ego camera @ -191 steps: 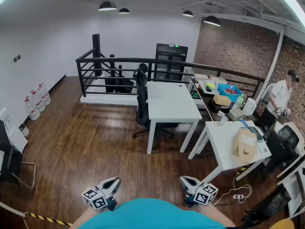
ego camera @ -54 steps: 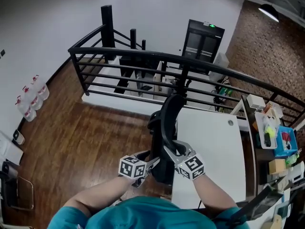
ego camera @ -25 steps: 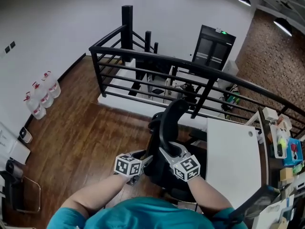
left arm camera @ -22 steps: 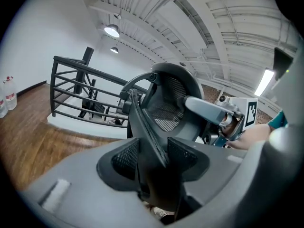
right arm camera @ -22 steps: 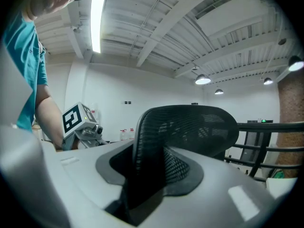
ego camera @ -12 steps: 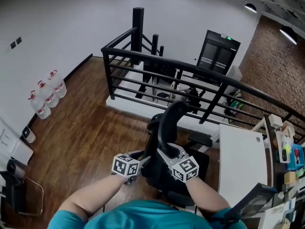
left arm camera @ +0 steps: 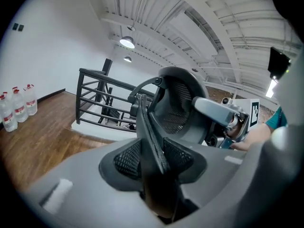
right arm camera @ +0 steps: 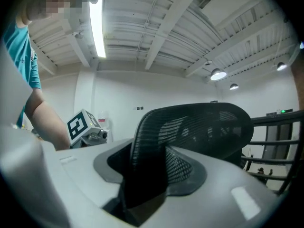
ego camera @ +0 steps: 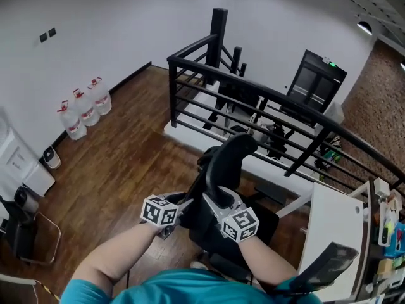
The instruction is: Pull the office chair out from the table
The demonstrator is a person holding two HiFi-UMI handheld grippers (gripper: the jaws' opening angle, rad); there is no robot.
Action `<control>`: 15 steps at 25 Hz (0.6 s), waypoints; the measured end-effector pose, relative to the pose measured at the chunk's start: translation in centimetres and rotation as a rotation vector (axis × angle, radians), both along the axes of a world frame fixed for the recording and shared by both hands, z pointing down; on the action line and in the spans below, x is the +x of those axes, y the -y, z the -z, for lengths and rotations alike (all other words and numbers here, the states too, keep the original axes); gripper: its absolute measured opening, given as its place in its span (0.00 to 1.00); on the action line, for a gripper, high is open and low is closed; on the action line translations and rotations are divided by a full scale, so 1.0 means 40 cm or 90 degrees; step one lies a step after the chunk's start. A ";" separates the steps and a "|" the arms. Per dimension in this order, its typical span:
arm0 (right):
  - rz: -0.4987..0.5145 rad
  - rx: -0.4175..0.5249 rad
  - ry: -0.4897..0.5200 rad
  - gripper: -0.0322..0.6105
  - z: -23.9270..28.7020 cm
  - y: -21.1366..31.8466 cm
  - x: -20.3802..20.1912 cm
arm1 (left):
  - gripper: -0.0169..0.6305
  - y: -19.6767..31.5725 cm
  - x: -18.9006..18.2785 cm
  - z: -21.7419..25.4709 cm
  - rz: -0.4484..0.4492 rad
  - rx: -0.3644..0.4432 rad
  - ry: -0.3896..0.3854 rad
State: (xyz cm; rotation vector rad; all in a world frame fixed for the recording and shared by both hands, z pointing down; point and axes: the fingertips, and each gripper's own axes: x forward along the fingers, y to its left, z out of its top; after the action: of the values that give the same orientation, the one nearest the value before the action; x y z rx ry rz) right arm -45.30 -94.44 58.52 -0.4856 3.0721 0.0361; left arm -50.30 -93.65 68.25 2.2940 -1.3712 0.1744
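Office chair (ego camera: 229, 170) stands on the wood floor (ego camera: 107, 170), left of the white desk (ego camera: 334, 223). A gap shows between them, and the seat looks out from under the desk top as far as the head view tells. Black railing (ego camera: 253, 97) runs on the far side of the chair; water bottles (ego camera: 82, 103) stand far left by the wall.

Left tool (ego camera: 183, 202) is on the left edge of the backrest. Its jaws are closing, with the backrest edge between the pads and pressed. Right tool (ego camera: 212, 202) is on the right edge. Its jaws are opening, with the mesh edge between the pads, which look to be touching it. Neither tool is wide; each holds the chair back.

Progress: the pull looks mostly done, since the chair is clear of the desk. Left to do, likely: maybe a little more pull, then release both tools.
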 end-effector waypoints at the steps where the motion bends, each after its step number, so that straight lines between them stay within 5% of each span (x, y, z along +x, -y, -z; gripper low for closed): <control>1: 0.004 -0.001 0.005 0.34 0.012 0.006 -0.026 | 0.23 0.007 -0.027 0.009 0.003 -0.002 0.001; 15: 0.078 -0.011 0.011 0.37 0.044 0.083 -0.326 | 0.20 0.092 -0.332 0.035 0.099 0.003 0.012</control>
State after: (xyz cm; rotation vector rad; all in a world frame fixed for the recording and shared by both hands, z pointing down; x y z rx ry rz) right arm -58.32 -97.78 56.76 -0.2966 3.0799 0.0024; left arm -63.58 -97.32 66.86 2.1833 -1.5542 0.1431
